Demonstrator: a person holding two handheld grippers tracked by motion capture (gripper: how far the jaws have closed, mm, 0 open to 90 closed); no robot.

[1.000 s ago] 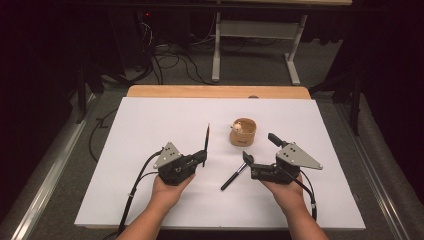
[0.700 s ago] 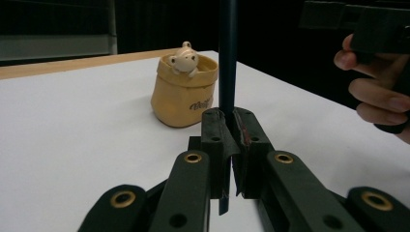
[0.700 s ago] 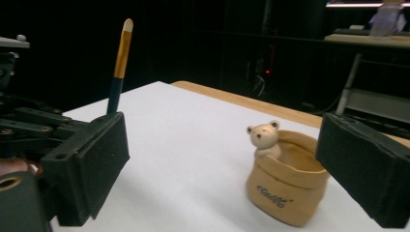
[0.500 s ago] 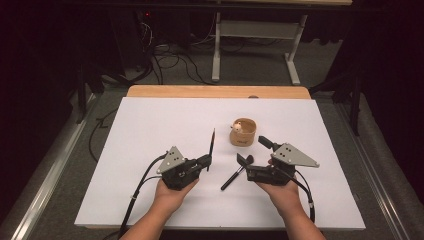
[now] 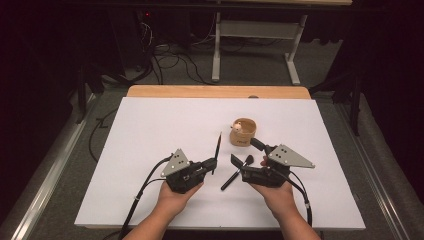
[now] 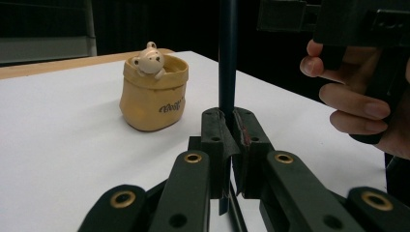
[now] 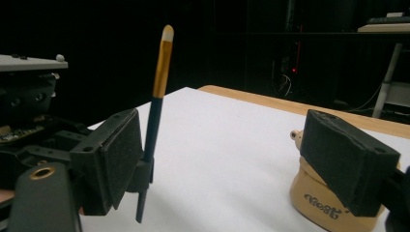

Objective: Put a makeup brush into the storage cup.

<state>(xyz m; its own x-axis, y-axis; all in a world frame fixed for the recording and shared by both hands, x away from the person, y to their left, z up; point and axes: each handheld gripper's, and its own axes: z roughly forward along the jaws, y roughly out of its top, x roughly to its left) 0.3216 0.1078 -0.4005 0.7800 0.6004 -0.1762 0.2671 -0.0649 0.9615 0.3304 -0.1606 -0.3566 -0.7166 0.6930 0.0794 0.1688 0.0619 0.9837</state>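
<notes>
A white worktop [image 5: 150, 150] carries everything, with a strip of bare wood along its far edge. The left gripper [image 5: 209, 164], held in the person's left hand [image 5: 172, 197] near the front middle, has its jaws pressed together on a slim dark brush [image 5: 217, 150]; in the left gripper view the brush [image 6: 227, 58] rises upright from between the clamped jaws, and in the right gripper view its gold band and pale end [image 7: 163, 58] stand high above that gripper. The right gripper [image 5: 246, 152], in the right hand [image 5: 277, 197] just beside it, has its jaws spread, and they have just been closing a little with nothing pinched between them. A small tan sack-shaped pot [image 5: 243, 133] with a little pale animal figure poking out of its top stands just beyond the right gripper, and shows near the right jaw in the right gripper view [image 7: 324, 203]. A second dark brush [image 5: 237, 172] lies flat on the worktop between the two grippers, under the right one's jaws.
</notes>
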